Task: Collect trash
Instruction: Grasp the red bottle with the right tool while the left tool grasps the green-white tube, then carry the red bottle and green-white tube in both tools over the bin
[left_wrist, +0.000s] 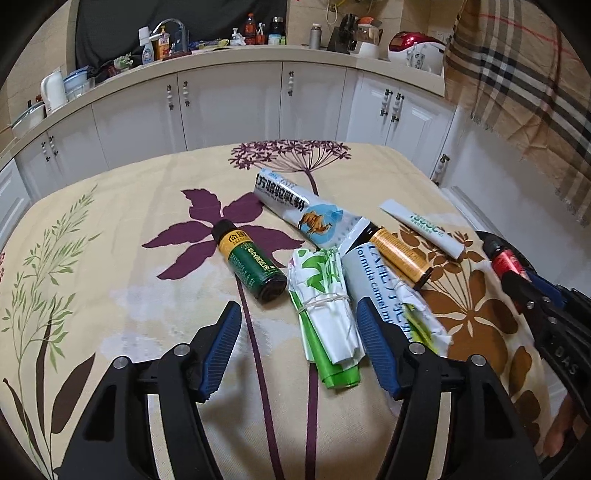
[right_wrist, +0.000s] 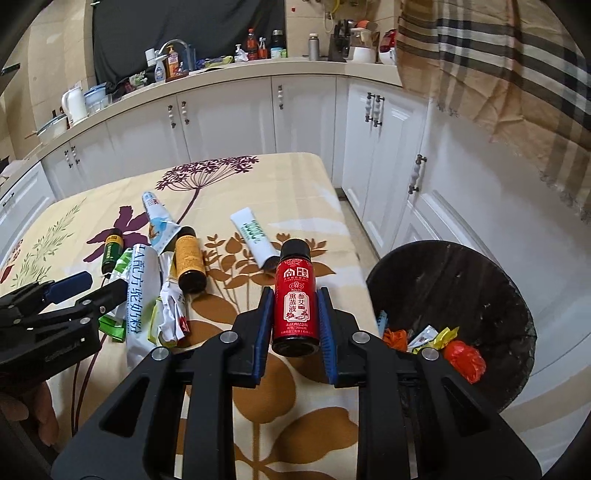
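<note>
Right gripper (right_wrist: 295, 295) angled down, clamping red bottle (right_wrist: 296, 295).

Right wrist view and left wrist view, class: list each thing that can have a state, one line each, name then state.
Red bottle: capped, gripped off the table.
Right tongs: shut on the red bottle.
Left tongs: open, empty, above the bundle.
Green bottle: capped, lying down.
Orange bottle: lying down.
Green-and-white wrapper bundle: folded, tied with a rubber band.
White tube: lying flat.
Bin: open, partly filled.
</note>
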